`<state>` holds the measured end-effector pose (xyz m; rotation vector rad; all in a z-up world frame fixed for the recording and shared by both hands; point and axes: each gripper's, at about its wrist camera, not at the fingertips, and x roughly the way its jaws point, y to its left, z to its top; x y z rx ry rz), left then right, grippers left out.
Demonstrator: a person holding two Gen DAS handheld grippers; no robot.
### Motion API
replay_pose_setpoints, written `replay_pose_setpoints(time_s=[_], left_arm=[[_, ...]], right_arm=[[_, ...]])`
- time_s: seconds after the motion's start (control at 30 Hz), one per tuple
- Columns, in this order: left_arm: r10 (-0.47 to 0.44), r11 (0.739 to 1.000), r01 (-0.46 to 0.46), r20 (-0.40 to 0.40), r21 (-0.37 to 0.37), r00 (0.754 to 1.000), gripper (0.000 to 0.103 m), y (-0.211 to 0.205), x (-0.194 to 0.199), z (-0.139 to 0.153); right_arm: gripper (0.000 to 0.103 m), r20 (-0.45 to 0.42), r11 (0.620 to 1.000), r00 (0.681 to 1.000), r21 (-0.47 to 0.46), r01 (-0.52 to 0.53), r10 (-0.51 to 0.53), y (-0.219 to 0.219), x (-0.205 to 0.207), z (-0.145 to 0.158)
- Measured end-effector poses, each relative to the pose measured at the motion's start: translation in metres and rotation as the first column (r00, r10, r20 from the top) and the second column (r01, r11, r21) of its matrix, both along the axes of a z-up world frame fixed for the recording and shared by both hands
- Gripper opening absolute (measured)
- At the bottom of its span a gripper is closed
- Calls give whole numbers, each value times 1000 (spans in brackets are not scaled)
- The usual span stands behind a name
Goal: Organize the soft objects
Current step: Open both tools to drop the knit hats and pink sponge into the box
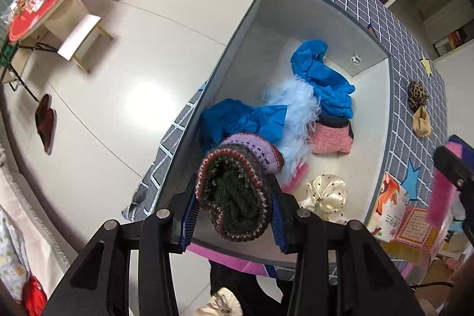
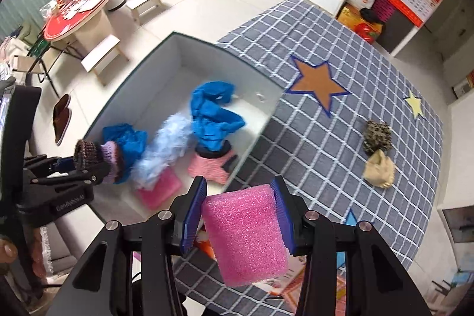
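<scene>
My left gripper (image 1: 234, 197) is shut on a rolled knitted sock (image 1: 237, 191) with dark, red and purple stripes, held over the near end of the open grey box (image 1: 314, 8). The box holds blue cloths (image 1: 323, 79), a pale blue fluffy piece (image 1: 293, 105), a pink knitted item (image 1: 331, 138), a pink foam piece and a cream dotted scrunchie (image 1: 326, 194). My right gripper (image 2: 240, 197) is shut on a pink foam block (image 2: 246, 236) above the checked tablecloth, just right of the box (image 2: 251, 70). The left gripper with the sock (image 2: 94, 156) also shows there.
A leopard scrunchie (image 2: 377, 135) and a beige soft item (image 2: 379, 169) lie on the grey checked tablecloth (image 2: 326, 28) to the right. Colourful printed items lie at the table's near edge (image 1: 397, 215). White stools, a red table and slippers (image 2: 60, 117) stand on the floor to the left.
</scene>
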<state>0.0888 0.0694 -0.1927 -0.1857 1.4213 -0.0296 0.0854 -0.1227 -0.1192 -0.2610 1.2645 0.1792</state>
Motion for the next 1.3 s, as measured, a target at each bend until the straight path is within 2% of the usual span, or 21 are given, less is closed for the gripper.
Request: replay_pose_setpoints(time_s=[0.1,0.6,0.93,1.13,1.23,1.3], left_arm=[[7,999,-8,-11,-40,1000,46,2,-2,-1],[-67,998,67,-13,-11,998,46,-16,-2,-13],[-102,995,102,-29,1,994,46,-30,6,-21],[-107,994,106,-18,-26,994,64,-34,12,-19],[-110,993,110,9,-34,994,79,-37,15,-11],[-103,993,105,33,-48,994,80,-37,17,-5]], right_arm=[[47,-24,1000,1000,18,-5,6,12,5,-6],[47,-128,998,991,47,35,-29,49,56,-42],[47,-211,994,974,57,94,-80,53,88,-65],[47,-231,992,969,66,109,-91,56,99,-70],[47,-239,992,967,70,107,-87,57,102,-71],[48,-239,992,967,68,108,-89,57,103,-71]])
